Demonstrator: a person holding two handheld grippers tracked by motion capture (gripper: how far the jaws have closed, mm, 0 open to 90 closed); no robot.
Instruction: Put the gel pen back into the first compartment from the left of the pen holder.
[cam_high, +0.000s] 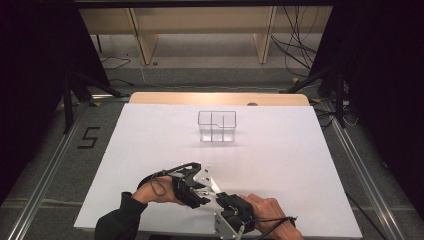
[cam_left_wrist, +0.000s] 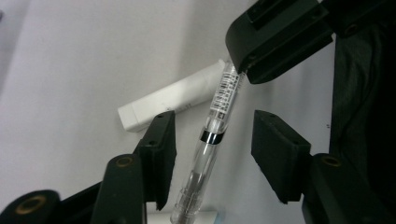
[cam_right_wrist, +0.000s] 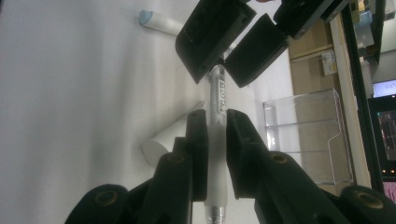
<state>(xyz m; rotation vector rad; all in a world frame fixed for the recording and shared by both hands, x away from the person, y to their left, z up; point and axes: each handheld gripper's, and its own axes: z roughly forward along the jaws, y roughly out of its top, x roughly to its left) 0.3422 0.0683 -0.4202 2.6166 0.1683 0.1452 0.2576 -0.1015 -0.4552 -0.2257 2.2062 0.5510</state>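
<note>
A clear pen (cam_left_wrist: 210, 135) with a barcode label and a black band runs between the two grippers, above the white table (cam_high: 150, 150). My right gripper (cam_right_wrist: 217, 114) is shut on the pen's (cam_right_wrist: 217, 93) frosted grip section. My left gripper (cam_left_wrist: 212, 116) has the pen's clear barrel between its pads, with a gap on the right side, so it stands open. In the high view the left gripper (cam_high: 197, 192) and right gripper (cam_high: 220, 202) meet tip to tip near the table's front edge. The left gripper's jaws (cam_right_wrist: 222, 60) sit around the pen's far end in the right gripper view.
A white cylindrical marker (cam_left_wrist: 168, 98) lies on the table under the pen. Another stick with a light blue end (cam_right_wrist: 154, 18) lies farther off. A clear acrylic organiser (cam_high: 216, 125) with compartments stands at the middle back of the table.
</note>
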